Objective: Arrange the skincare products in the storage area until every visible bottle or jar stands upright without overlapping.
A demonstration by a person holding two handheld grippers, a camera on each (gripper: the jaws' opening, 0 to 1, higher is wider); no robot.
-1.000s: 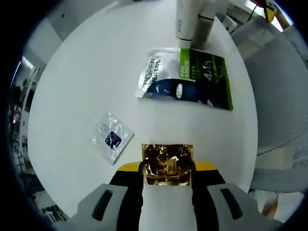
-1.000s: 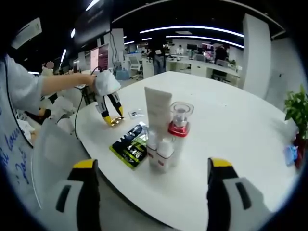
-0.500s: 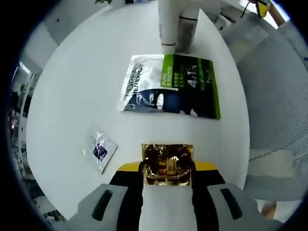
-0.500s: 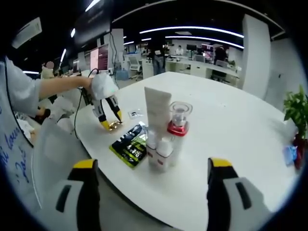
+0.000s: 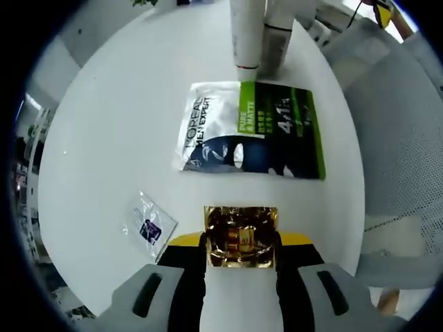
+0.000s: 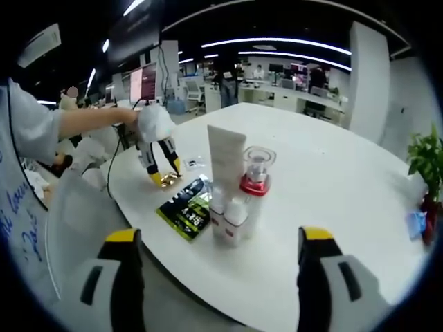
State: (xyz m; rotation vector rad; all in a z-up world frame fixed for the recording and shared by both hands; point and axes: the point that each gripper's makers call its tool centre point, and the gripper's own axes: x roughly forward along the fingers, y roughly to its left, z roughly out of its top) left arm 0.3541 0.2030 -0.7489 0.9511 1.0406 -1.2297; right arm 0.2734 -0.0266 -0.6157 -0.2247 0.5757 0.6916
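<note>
In the left gripper view the left gripper (image 5: 242, 238) is clamped on a gold sachet (image 5: 241, 234) above the white table (image 5: 118, 124), near the green pouch (image 5: 252, 129), while in the right gripper view the right gripper (image 6: 218, 277) hangs with jaws apart before the upright tube (image 6: 225, 160) and red-collared bottle (image 6: 255, 181), which a careless swing could topple.

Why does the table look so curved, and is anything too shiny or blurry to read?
Left gripper view: fisheye bends the white table; the gold sachet glares, the sheet-mask pack reads sharply. Right gripper view: dim room, bright ceiling strips, tube label too small.
</note>
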